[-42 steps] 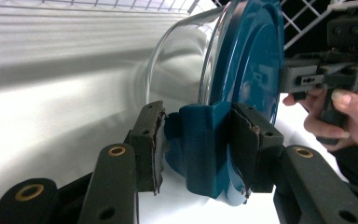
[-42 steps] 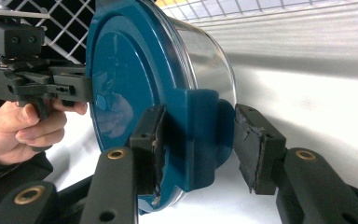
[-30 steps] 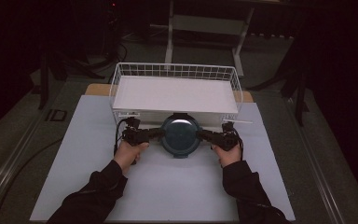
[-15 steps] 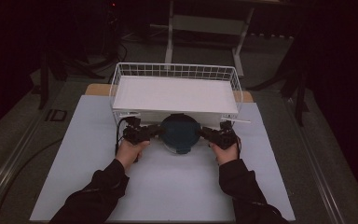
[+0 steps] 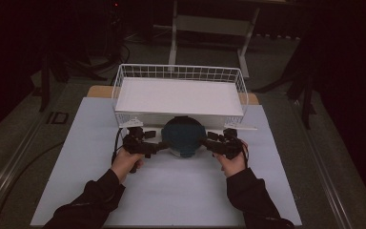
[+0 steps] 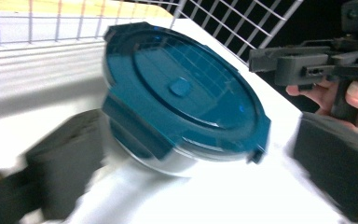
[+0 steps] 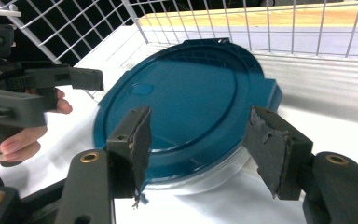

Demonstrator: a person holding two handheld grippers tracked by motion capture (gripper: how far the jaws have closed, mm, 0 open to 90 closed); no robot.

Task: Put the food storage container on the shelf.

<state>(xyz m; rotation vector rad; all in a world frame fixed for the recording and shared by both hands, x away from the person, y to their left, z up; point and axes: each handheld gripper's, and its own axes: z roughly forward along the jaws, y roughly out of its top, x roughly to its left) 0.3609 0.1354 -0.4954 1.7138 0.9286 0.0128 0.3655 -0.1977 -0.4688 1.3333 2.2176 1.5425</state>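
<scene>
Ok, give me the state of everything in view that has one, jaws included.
Round clear container with blue lid: lid on, tilted, leaning at the basket's front, gripped by neither jaws.
White wire basket: upright, nothing visible inside but its white floor.
Left gripper: jaws have just been opening, wide apart, container between them.
Right gripper: jaws have just been opening, off the lid's edge.

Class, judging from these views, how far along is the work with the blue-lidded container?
Done: the container sits on the table against the wire basket, lid on. In hand: the left gripper and right gripper flank it, jaws just opened, pads clear. Left: probably lifting it into the basket.
</scene>
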